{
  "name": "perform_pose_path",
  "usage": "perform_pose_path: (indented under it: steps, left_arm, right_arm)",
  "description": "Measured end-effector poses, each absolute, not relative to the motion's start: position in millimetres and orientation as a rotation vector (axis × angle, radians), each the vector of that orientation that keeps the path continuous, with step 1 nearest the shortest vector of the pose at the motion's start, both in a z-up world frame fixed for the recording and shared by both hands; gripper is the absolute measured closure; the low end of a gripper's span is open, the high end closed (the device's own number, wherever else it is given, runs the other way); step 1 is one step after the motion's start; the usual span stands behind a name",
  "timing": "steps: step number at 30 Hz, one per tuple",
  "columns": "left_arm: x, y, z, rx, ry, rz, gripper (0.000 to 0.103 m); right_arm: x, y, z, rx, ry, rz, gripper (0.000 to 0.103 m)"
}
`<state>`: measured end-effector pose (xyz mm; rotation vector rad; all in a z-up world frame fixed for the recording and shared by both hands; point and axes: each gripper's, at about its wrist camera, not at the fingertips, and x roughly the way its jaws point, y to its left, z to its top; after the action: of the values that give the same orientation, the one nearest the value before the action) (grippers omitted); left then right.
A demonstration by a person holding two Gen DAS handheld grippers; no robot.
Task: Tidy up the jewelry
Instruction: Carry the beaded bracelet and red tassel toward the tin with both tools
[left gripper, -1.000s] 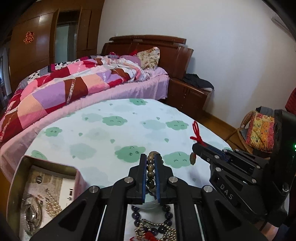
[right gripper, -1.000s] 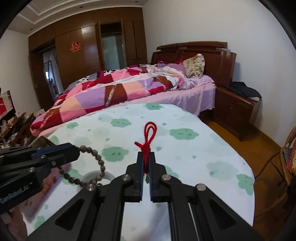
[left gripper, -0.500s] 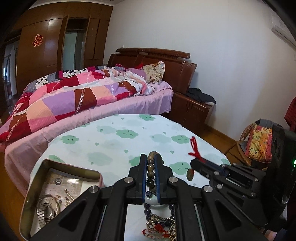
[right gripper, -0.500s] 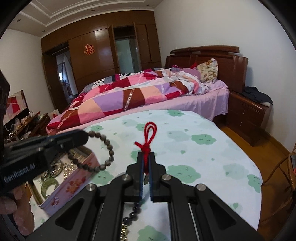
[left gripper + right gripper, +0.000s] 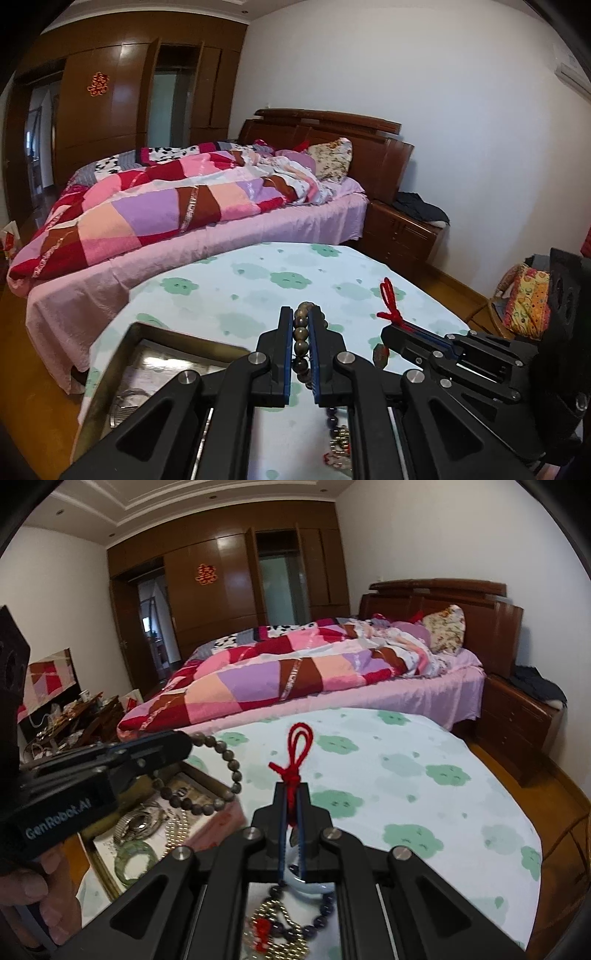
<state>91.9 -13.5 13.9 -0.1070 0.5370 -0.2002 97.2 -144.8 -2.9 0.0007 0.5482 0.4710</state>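
My left gripper is shut on a brown bead bracelet and holds it in the air above the open metal tin. In the right wrist view the bracelet hangs as a loop from the left gripper over the tin. My right gripper is shut on a red cord with a small pendant; it shows at the right of the left wrist view. A watch, a green bangle and a pearl strand lie in the tin.
A dark bead bracelet, a gold bead chain and a pale bangle lie on the cloud-print table under the right gripper. A bed stands behind the table, a nightstand at the right.
Both grippers have risen and pulled back with their loads. The left gripper's bracelet now hangs over the tin, which has come nearer and further into view.
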Motion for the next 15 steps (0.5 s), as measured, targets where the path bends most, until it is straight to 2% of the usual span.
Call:
perform_pose_path:
  steps: [15]
  left_arm:
    - [91.8, 27.4, 15.5, -0.142, 0.523, -0.122, 0.096]
  right_arm:
    - [99.2, -102.4, 14.1, -0.051, 0.525, 0.563, 0.097]
